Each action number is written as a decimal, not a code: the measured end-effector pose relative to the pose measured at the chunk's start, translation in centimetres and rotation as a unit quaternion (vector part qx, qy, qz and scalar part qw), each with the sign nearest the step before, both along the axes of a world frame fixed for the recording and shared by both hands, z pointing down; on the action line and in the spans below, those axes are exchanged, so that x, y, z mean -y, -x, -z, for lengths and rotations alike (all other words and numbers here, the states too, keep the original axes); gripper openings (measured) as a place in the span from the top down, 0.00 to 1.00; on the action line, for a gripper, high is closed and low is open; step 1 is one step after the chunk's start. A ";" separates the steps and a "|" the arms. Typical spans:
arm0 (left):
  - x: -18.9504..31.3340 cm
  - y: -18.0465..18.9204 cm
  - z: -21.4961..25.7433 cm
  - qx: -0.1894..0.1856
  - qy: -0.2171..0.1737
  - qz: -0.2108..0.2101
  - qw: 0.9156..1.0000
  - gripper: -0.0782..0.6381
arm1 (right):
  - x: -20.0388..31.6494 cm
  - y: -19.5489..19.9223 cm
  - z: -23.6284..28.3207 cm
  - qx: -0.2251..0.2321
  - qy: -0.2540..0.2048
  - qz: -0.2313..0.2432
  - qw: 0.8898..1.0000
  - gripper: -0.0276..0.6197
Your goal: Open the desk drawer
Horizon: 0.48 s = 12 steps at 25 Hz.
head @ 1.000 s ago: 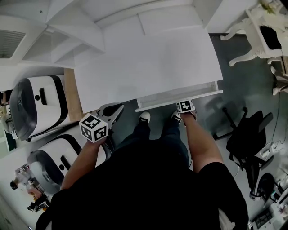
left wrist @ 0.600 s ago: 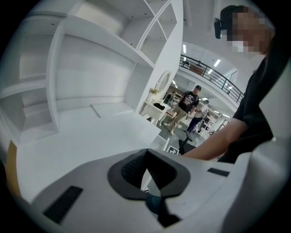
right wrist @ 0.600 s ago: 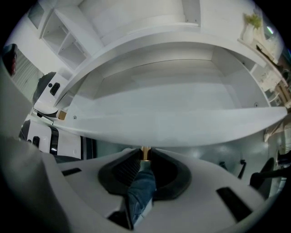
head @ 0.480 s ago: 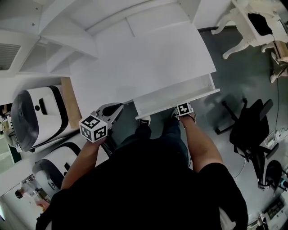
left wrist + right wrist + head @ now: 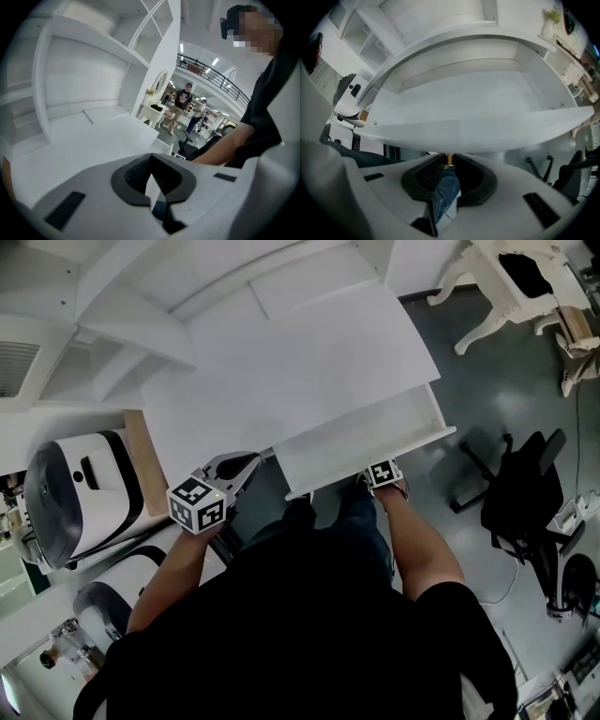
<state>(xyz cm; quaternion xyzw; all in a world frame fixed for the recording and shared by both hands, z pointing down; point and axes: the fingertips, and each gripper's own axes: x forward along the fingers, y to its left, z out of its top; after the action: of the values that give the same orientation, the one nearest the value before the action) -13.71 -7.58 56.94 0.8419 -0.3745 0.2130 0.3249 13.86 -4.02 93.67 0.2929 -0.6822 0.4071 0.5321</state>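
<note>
My right tongs (image 5: 449,165) pinch the small brass knob (image 5: 448,159) on the drawer (image 5: 361,442), which juts partway from the surface's (image 5: 281,362) front edge. My left tongs (image 5: 246,468), pressed together and empty, hover near the drawer's left corner. A crooked pull could slip off that tiny knob or jam the drawer.

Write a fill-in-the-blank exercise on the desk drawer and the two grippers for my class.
The right gripper is clamped on the small brass ____ of the drawer.
The drawer is pulled out and ____ inside.
The left gripper holds ____.
The black office chair stands on the person's ____ side.
Missing words: knob; empty; nothing; right.
</note>
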 end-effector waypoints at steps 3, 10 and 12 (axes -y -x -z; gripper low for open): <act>-0.3 -0.4 0.0 0.001 0.001 -0.007 1.000 0.88 | -0.8 -0.4 -0.1 -0.001 -0.001 -0.001 1.000 0.85; -1.1 -1.6 0.0 0.000 -0.001 -0.023 1.000 0.88 | -2.8 -1.6 -0.1 -0.007 0.001 -0.007 1.000 0.85; -1.3 -1.9 0.0 -0.001 -0.001 -0.027 1.000 0.88 | -3.6 -2.3 -0.1 -0.018 0.004 -0.008 1.000 0.85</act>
<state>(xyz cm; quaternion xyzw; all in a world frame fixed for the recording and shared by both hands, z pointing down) -11.80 -6.30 56.89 0.8524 -0.3516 0.2203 0.3182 16.21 -0.42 93.75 0.3034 -0.6683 0.4088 0.5424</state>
